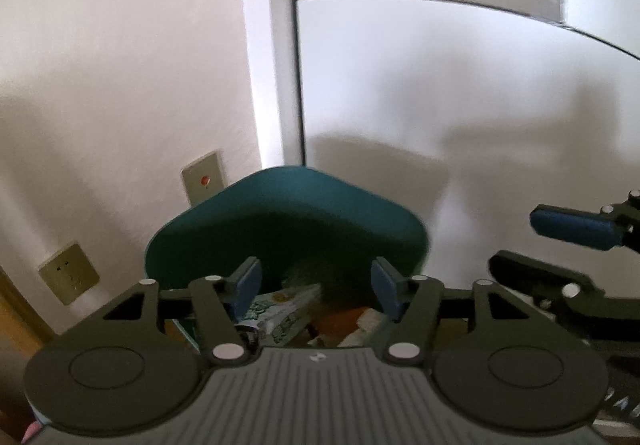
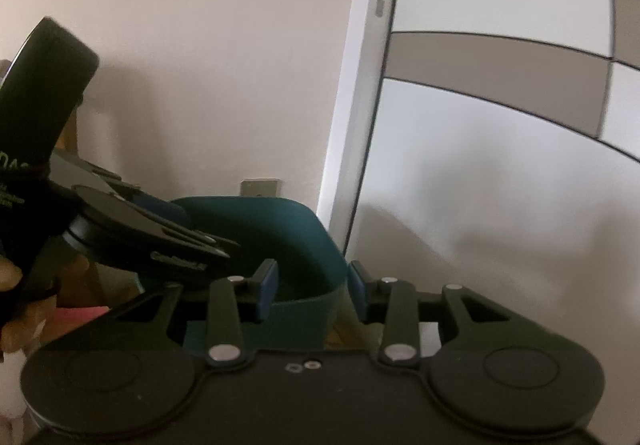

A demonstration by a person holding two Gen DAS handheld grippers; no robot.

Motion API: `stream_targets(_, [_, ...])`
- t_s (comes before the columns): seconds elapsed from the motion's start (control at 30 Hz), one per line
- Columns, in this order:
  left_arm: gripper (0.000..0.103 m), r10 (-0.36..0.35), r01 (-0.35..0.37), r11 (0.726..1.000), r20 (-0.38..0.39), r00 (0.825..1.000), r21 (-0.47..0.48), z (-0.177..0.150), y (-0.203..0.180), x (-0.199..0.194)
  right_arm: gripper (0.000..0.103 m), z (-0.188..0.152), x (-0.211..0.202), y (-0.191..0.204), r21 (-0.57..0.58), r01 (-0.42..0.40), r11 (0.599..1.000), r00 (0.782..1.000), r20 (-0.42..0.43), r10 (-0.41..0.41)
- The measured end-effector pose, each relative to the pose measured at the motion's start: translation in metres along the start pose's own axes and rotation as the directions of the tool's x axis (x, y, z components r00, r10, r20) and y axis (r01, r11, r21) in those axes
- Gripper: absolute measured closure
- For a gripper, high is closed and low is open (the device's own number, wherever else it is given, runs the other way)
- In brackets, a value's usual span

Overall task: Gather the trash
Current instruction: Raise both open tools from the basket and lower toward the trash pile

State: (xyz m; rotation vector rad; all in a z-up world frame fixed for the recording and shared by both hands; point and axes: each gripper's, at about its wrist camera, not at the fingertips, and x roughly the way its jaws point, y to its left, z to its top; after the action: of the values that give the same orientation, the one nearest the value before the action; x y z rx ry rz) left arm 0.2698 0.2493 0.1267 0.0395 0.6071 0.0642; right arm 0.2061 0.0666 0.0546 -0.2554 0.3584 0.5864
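Observation:
A teal bin [image 1: 280,205] stands in the corner between the wall and a white door frame. Inside it lie a green-and-white carton [image 1: 286,307], something orange and crumpled white paper [image 1: 370,321]. My left gripper [image 1: 316,285] hangs open over the bin's near rim, with nothing between its blue pads. The right gripper [image 1: 520,241] reaches in from the right edge of that view. In the right wrist view, my right gripper [image 2: 313,283] is open at the bin's [image 2: 280,229] right wall, which shows in the gap between the fingers. The left gripper [image 2: 200,233], held by a hand [image 2: 10,277], sits over the bin's left side.
A wall socket [image 1: 68,279] and a switch plate [image 1: 202,181] sit low on the white wall behind the bin. The door frame [image 1: 280,85] and a panelled white door [image 1: 440,85] with a grey band rise to the right. Wooden floor [image 1: 16,317] shows at the far left.

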Motion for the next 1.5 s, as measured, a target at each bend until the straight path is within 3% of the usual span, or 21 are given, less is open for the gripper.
stream_targets(0.1, [0.041, -0.018, 0.017, 1.000, 0.015, 1.000, 0.015, -0.004, -0.009, -0.016, 0.063, -0.005, -0.022, -0.012, 0.013, 0.010, 1.000, 1.000, 0.002, -0.010])
stream_targets(0.17, [0.032, -0.041, 0.041, 0.999, 0.022, 0.999, 0.012, -0.008, -0.015, -0.025, 0.060, -0.011, -0.035, -0.020, 0.032, 0.012, 0.999, 1.000, -0.003, -0.012])
stream_targets(0.3, [0.030, -0.061, 0.059, 0.998, 0.046, 0.997, 0.038, -0.017, -0.032, -0.042, 0.053, -0.026, -0.059, -0.035, 0.061, 0.021, 0.998, 1.000, -0.008, -0.020])
stream_targets(0.37, [0.022, -0.078, 0.076, 0.996, 0.053, 0.996, 0.040, -0.022, -0.039, -0.049, 0.051, -0.036, -0.072, -0.043, 0.075, 0.023, 0.997, 1.000, -0.013, -0.022])
stream_targets(0.57, [0.019, -0.127, 0.123, 0.991, 0.076, 0.989, 0.050, -0.040, -0.062, -0.062, 0.047, -0.069, -0.099, -0.065, 0.121, 0.031, 0.992, 0.999, -0.035, -0.027])
stream_targets(0.83, [0.004, -0.205, 0.202, 0.979, 0.089, 0.975, 0.040, -0.074, -0.090, -0.054, 0.046, -0.130, -0.101, -0.086, 0.165, 0.040, 0.986, 0.996, -0.090, -0.026])
stream_targets(1.13, [0.000, -0.326, 0.327, 0.945, 0.033, 0.945, -0.011, -0.126, -0.127, 0.016, 0.046, -0.221, -0.062, -0.115, 0.234, 0.093, 0.968, 0.973, -0.226, -0.039])
stream_targets(1.33, [0.000, -0.340, 0.341, 0.940, -0.081, 0.937, 0.001, -0.170, -0.160, 0.083, 0.046, -0.289, -0.022, -0.139, 0.274, 0.149, 0.950, 0.940, -0.336, -0.050])
stream_targets(1.5, [0.000, -0.311, 0.323, 0.946, -0.199, 0.929, 0.032, -0.216, -0.186, 0.145, 0.046, -0.349, 0.015, -0.164, 0.347, 0.172, 0.922, 0.905, -0.426, -0.008])
